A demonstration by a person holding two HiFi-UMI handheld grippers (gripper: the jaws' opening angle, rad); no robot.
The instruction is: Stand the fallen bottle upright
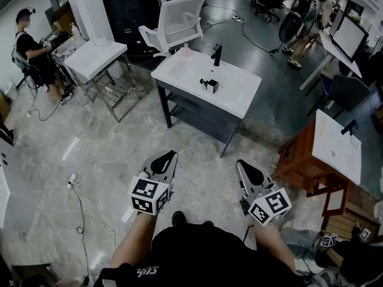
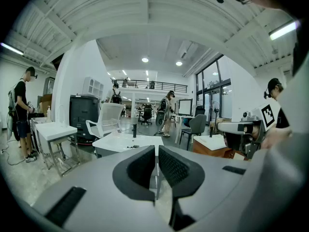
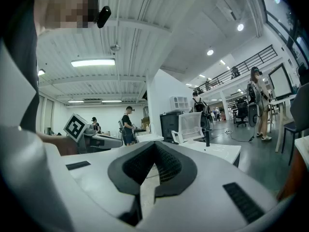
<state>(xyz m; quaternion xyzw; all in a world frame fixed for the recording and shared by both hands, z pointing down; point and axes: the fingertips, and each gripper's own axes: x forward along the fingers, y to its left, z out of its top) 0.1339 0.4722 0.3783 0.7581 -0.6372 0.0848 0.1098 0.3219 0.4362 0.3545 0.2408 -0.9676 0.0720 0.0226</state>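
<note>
Landmark: white ceramic washbasin top on a dark metal frame [image 1: 239, 103], standing on the pale marbled floor ahead of the person.

- Tall black tap [image 1: 216, 54] at the basin's far rim, upright.
- Small black-and-white object [image 1: 209, 85] lies low in the basin's hollow, just on the near side of the tap. It is probably the fallen bottle, but too small to make out its shape.
- Small pale beige item [image 1: 186, 50] stands on the basin's far left corner.
- White mesh-backed office chair [image 1: 179, 23] sits behind the basin.
- Brown wooden stand with a white top [image 1: 338, 145] is to the basin's right, well apart.

Left gripper [image 1: 170, 155]: on the near side of the basin, well short of it. Its dark ribbed pads are drawn almost together with only a thin slit between them and nothing in it.

Right gripper [image 1: 241, 162]: beside the left one, equally short of the basin. Its pads meet at the tips and grip nothing.
</note>
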